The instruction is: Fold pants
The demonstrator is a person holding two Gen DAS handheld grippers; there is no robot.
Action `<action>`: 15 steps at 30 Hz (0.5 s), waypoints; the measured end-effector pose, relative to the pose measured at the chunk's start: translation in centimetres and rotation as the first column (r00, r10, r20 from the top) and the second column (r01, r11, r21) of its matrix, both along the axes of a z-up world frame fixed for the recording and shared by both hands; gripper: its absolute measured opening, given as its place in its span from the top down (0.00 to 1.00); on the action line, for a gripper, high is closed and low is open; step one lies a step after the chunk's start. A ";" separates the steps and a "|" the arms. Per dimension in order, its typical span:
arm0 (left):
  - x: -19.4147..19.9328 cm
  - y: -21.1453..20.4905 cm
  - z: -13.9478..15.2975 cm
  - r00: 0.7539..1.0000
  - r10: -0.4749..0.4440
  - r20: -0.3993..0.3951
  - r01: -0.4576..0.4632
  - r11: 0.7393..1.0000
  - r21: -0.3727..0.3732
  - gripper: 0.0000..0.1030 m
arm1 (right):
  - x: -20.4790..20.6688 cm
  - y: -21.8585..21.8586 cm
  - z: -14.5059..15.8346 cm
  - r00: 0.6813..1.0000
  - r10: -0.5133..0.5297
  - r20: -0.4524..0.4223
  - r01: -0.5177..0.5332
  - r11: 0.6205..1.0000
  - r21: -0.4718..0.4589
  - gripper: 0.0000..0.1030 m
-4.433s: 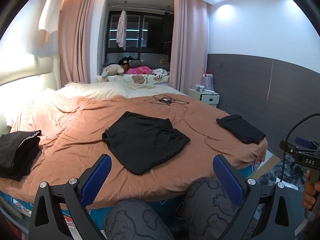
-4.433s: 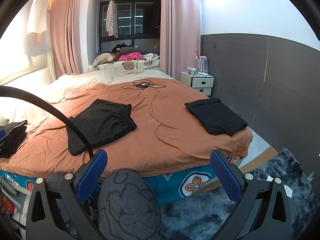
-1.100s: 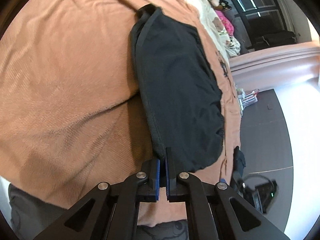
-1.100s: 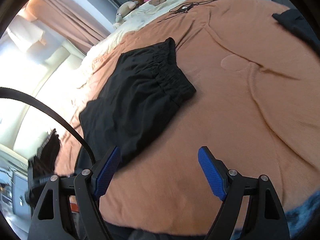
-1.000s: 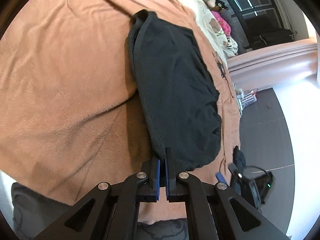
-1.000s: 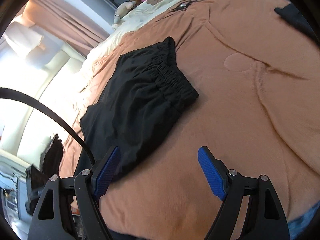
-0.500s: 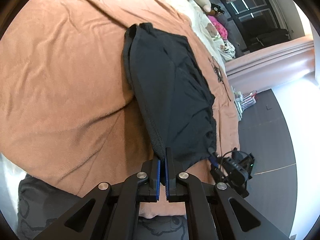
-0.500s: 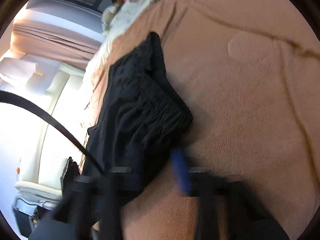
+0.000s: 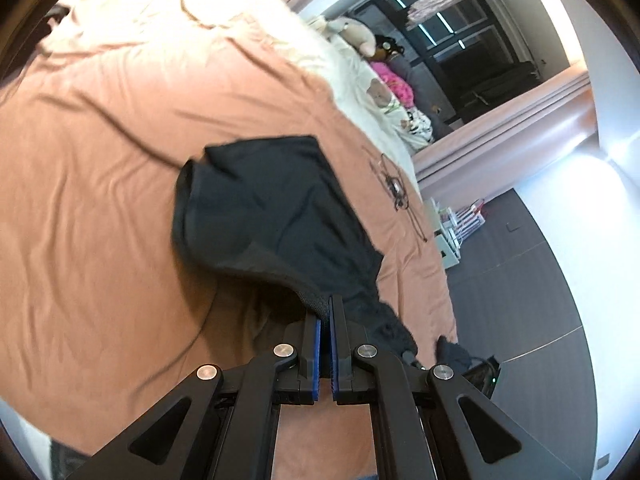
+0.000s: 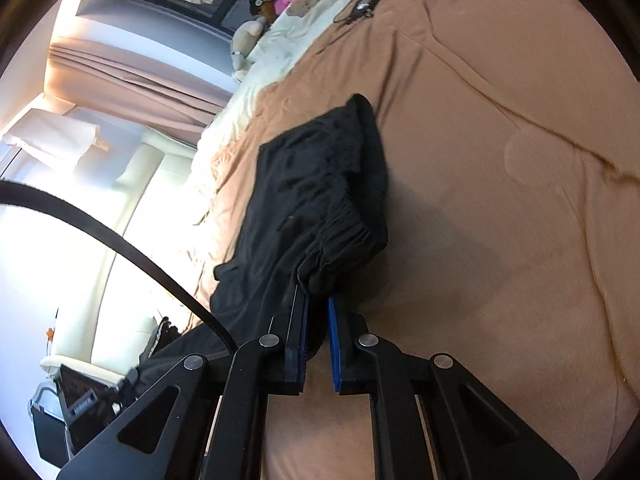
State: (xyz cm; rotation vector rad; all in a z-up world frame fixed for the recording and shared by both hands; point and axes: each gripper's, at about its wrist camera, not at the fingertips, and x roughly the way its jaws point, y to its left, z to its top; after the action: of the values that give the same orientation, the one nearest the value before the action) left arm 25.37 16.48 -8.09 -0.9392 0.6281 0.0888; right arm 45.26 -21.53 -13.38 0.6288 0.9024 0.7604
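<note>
Both claws, left claw [image 9: 325, 312] and right claw [image 10: 316, 308], pinch black pants [image 9: 276, 216] over the rumpled orange bedspread [image 9: 100, 220].

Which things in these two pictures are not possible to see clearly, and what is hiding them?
- Left wrist view: the right gripper is mostly hidden behind the black pants and the left gripper's frame; its jaws are not visible.
- Right wrist view: the pants' lower end disappears behind the gripper frame.
- Left wrist view: the cable on the bed is too small to identify.
</note>
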 end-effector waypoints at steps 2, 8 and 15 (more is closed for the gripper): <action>1.1 0.4 0.8 1.000 -0.003 0.012 0.003 1.000 0.010 0.97 | 0.6 0.5 0.6 1.000 -0.005 0.007 0.005 1.000 0.012 0.94; 4.7 1.8 3.1 0.999 -0.012 0.042 0.010 0.999 0.036 0.97 | 1.9 1.2 1.5 1.000 -0.011 0.017 0.011 0.999 0.041 0.94; 10.0 3.7 5.1 0.998 -0.024 0.058 0.020 0.997 0.073 0.97 | 4.4 2.5 2.6 0.999 -0.027 0.021 0.025 0.997 0.078 0.94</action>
State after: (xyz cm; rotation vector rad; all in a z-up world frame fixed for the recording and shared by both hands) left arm 35.39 20.14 -2.99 -0.8621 0.5773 0.0634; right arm 49.64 -19.05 -10.75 0.6985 0.8464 0.7806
